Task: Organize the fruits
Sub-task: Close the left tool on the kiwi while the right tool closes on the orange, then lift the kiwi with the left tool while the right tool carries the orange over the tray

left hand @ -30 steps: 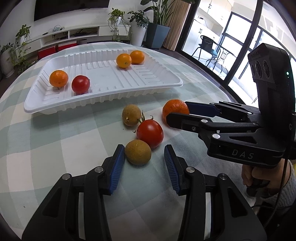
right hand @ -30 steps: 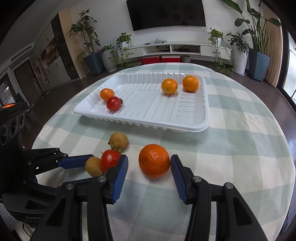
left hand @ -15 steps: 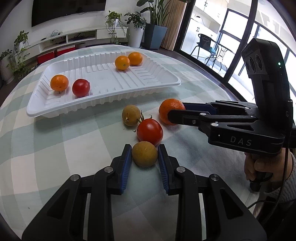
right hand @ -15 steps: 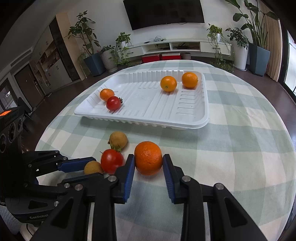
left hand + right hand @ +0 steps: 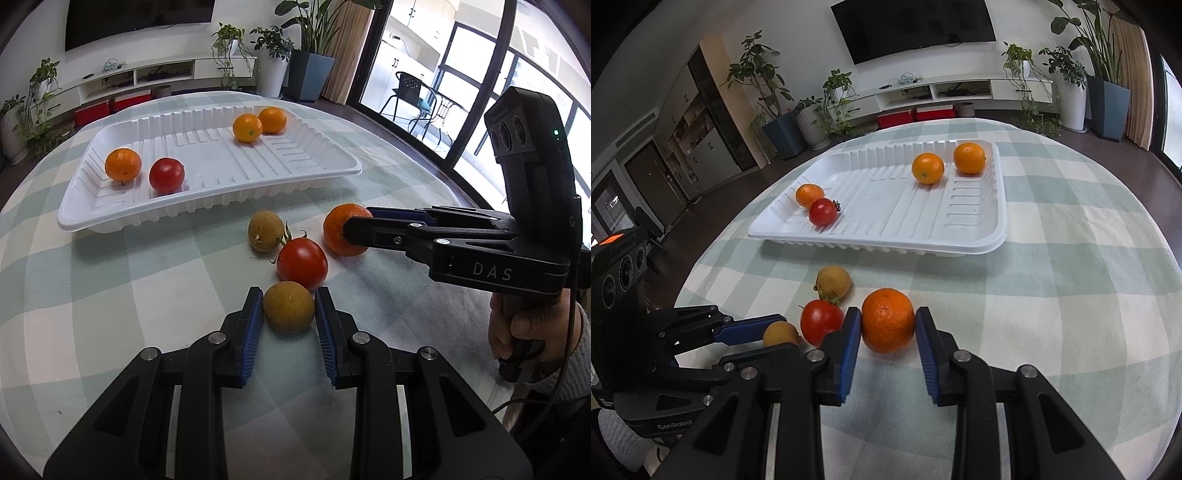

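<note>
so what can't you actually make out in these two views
- Left wrist view: the far side of the orange is covered by the right hand-held gripper.
- Right wrist view: the lower part of the brown fruit is hidden behind the left hand-held gripper.
- Either view: whether either fruit has left the tablecloth; their undersides don't show.

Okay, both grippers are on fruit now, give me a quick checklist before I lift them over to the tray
1. Left gripper shut on the brown fruit: ok.
2. Right gripper shut on the big orange: ok.
3. Loose tomato clear of the brown fruit: not ok, they look to be touching.
4. Free space in the middle of the tray: ok.
5. Grip firm enough to lift: cannot tell.
</note>
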Available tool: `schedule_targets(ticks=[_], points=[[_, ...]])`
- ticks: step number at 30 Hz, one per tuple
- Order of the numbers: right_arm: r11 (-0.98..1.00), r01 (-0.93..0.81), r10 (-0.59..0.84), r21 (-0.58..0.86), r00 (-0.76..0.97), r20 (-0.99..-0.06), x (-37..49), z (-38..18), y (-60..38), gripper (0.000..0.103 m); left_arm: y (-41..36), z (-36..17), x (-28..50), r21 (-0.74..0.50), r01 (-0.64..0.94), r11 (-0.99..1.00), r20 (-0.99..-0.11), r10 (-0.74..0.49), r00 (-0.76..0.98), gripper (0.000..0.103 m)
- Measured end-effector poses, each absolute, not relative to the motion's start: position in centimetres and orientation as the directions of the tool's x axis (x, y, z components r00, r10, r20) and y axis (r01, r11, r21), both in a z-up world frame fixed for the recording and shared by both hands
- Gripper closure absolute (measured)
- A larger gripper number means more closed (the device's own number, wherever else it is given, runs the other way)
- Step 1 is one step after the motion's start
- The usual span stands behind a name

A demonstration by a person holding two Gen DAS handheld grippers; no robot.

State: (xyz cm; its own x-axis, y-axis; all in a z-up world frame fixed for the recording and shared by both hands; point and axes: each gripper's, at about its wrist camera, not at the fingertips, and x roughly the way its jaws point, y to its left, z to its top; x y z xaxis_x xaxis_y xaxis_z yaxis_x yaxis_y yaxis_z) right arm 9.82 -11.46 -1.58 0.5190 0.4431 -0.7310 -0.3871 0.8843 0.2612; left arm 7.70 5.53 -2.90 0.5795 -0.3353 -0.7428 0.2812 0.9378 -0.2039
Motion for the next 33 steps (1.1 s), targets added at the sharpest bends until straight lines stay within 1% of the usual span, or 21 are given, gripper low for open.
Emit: schedule_targets(ticks=[15, 22, 33], points=[[0.884, -0.384, 0.445, 0.265, 0.524, -0.726, 9.82, -1.33, -11.64, 0.070, 5.75, -2.43, 7.40, -0.214, 0.278, 0.936, -0.735, -0.342, 0.585, 0.076], [0.900, -0.387, 0.396, 0.202, 0.530, -0.749, 9.73, -1.68, -11.12, 0.068, 5.75, -2.46, 7.42, -0.215, 0.276, 0.937, -0.737, -0.341, 0.584, 0.076], [0.897, -0.387, 0.404, 0.214, 0.519, -0.753, 9.69, -1.82, -11.15, 0.069, 5.91, -2.56, 7.42, -0.217, 0.271, 0.938, -0.740, -0.339, 0.581, 0.076]])
